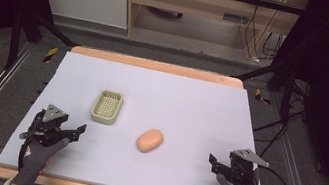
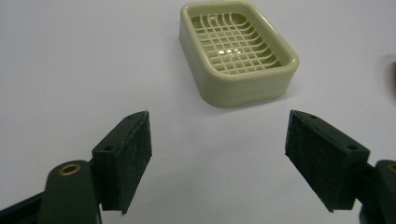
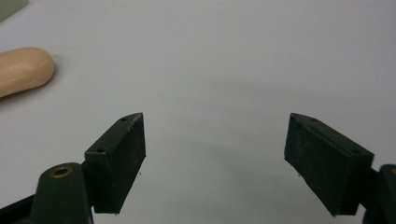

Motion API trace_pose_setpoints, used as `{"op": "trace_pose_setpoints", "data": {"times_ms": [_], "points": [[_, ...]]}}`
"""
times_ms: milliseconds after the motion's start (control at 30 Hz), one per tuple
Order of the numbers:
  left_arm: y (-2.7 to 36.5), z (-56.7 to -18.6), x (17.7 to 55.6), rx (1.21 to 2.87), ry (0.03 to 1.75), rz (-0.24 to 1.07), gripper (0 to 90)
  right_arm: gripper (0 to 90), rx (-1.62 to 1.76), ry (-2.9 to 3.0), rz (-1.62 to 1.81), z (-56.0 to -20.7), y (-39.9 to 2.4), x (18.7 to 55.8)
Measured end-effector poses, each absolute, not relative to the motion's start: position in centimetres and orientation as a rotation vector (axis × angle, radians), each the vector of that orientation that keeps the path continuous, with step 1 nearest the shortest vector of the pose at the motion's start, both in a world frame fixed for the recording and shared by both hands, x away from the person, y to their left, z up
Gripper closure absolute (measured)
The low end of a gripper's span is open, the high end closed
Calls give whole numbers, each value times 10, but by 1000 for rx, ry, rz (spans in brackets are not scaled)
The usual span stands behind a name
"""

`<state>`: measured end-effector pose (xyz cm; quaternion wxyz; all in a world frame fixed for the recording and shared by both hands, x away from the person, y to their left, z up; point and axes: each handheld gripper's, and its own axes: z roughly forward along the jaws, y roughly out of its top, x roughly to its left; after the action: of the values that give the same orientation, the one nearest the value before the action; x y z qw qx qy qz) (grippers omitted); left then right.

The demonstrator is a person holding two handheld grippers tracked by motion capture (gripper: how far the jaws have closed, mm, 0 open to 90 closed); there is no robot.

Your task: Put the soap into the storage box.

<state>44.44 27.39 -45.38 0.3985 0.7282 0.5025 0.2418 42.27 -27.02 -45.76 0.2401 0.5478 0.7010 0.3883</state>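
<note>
1. A pale grey sheet (image 1: 175, 104) covers the wooden table (image 1: 157, 65).
2. Behind the table stands a wooden desk (image 1: 193, 1).
3. Cables (image 1: 258, 37) hang beside this desk.

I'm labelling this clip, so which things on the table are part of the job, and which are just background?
Part of the job:
- soap bar, lying loose on the table
- soap dish, empty
- left claw, open, near the dish
- right claw, open, holding nothing

Just lying about:
- pale table cover
- wooden furniture behind the table
- cables on the floor
</note>
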Motion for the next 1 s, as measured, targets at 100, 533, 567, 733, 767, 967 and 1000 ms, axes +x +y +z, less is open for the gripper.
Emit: {"op": "trace_pose_setpoints", "data": {"times_ms": [100,533,567,733,767,967,1000], "points": [[272,-451,443,1848,1257,620,223,207,1480,1886,1061,-457,-271,420],[258,-445,439,1854,1219,600,239,284,1450,1860,1084,-463,-265,418],[257,-444,439,1854,1217,597,240,286,1444,1860,1085,-463,-265,418],[252,-441,437,1850,1198,588,241,296,1440,1856,1094,-465,-264,417],[251,-441,437,1844,1197,584,241,298,1441,1855,1091,-466,-264,417],[241,-438,434,1851,1171,569,238,300,1425,1854,1093,-466,-264,417],[240,-438,434,1851,1169,567,238,301,1430,1856,1094,-466,-263,416]]}}
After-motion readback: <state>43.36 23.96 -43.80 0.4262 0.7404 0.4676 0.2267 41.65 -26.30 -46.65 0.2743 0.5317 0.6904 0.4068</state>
